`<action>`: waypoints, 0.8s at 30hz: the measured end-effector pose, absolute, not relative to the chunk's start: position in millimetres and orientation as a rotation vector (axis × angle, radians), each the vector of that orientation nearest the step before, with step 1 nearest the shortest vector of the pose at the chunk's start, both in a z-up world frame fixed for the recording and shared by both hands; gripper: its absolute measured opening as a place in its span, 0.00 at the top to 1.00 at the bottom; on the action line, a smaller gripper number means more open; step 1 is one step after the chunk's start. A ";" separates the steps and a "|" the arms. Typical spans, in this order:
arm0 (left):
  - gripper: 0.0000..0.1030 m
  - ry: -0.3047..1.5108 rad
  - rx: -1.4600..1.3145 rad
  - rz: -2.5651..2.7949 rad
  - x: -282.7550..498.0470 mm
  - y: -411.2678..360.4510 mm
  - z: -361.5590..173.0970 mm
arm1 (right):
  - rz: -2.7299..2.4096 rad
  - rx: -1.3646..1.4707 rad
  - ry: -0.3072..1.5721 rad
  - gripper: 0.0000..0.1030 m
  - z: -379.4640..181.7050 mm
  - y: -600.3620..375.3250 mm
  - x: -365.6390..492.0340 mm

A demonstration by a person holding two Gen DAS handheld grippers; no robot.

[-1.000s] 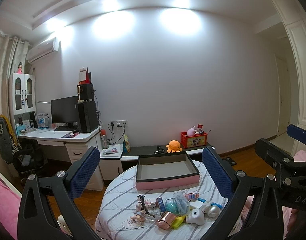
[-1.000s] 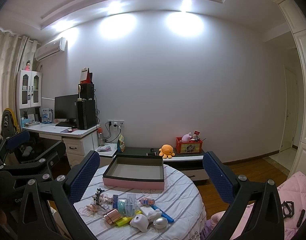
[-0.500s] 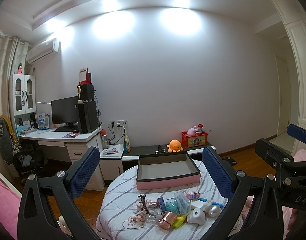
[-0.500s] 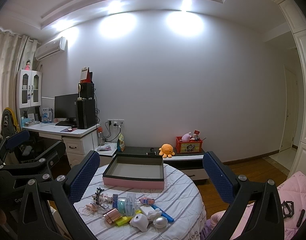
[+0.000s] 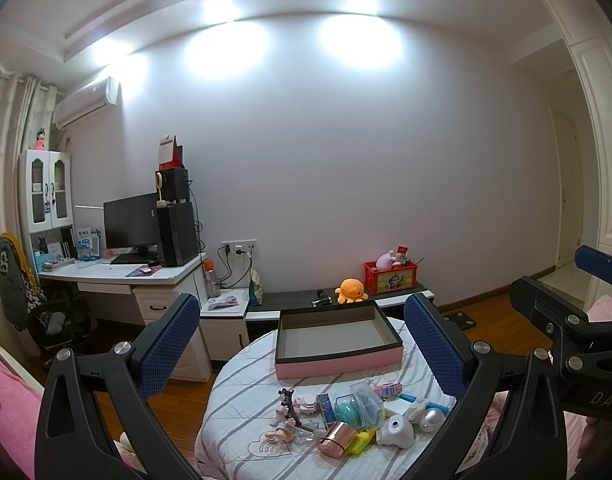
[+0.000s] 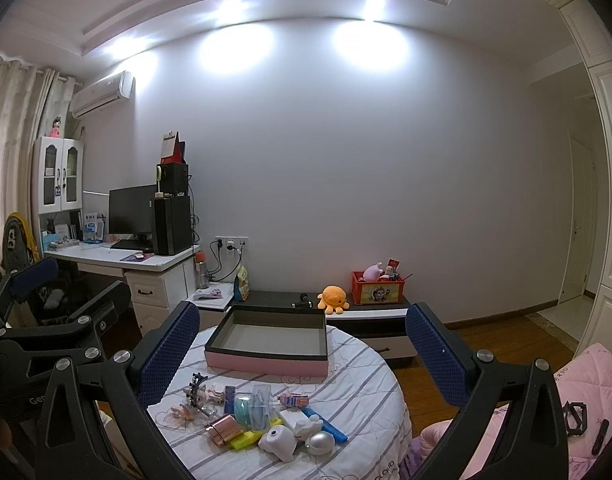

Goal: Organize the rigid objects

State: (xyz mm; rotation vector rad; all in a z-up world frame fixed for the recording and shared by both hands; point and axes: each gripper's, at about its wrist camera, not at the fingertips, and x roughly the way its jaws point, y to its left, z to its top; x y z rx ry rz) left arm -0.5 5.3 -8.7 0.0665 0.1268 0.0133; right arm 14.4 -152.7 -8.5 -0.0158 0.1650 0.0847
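Note:
An empty pink box (image 5: 338,342) (image 6: 267,342) with a dark rim sits at the far side of a round table (image 5: 241,384) (image 6: 366,376) covered in striped cloth. Nearer lies a heap of small items: a rose-gold case (image 5: 337,436) (image 6: 222,428), a white rounded toy (image 5: 394,432) (image 6: 279,442), a silver egg (image 5: 433,419) (image 6: 321,442), a clear case with teal inside (image 5: 352,404) (image 6: 251,406), a black hair clip (image 5: 287,400) (image 6: 193,386). My left gripper (image 5: 301,344) and right gripper (image 6: 301,346) hang open above the near side, holding nothing.
A white desk (image 5: 117,276) with monitor and computer tower stands at left. A low dark bench (image 5: 289,304) behind the table carries an orange plush (image 5: 349,290) and a red crate (image 5: 390,278). Pink bedding (image 6: 586,376) lies at right; wooden floor surrounds the table.
Both views have barely shifted; the table and its items sit marginally lower and closer. Both grippers stay open.

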 end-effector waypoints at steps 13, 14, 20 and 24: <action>0.00 0.126 0.069 0.013 -2.9 5.6 -6.4 | 0.084 -0.021 0.170 0.00 -7.0 -152.6 16.0; 0.00 0.127 0.068 0.014 -2.3 5.2 -6.5 | 0.085 -0.021 0.170 0.00 -7.4 -152.7 15.7; 0.00 0.134 0.074 0.017 -4.4 9.4 -5.8 | 0.086 -0.021 0.182 0.00 -7.2 -154.1 19.0; 0.00 0.147 0.081 0.016 -2.0 14.9 -9.5 | 0.091 -0.018 0.202 0.00 -10.4 -156.2 25.4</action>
